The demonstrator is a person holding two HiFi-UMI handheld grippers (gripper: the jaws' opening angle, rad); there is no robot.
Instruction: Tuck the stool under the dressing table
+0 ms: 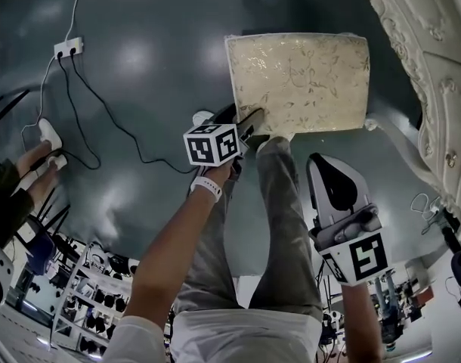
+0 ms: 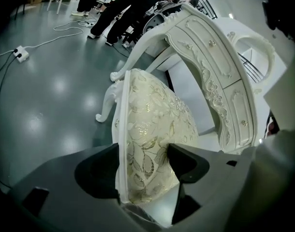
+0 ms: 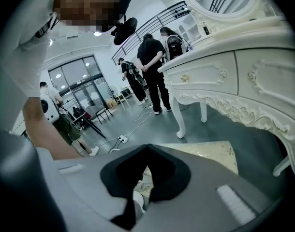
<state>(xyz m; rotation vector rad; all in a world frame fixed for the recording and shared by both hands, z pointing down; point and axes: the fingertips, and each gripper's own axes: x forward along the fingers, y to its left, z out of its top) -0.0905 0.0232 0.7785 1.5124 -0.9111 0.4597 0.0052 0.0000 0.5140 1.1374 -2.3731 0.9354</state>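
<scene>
Noted left gripper (image 1: pixel 249 123) clamped on the near left corner of the stool (image 1: pixel 298 82), seat edge pinched between both jaws. Found stool standing on the dark glossy floor (image 1: pixel 140 66), just left of the white carved dressing table (image 1: pixel 434 74). Recorded cream seat fabric with gold leaf pattern, white frame, curled white legs. Saw right gripper (image 1: pixel 325 165) held near of the stool, jaws together, nothing between.
</scene>
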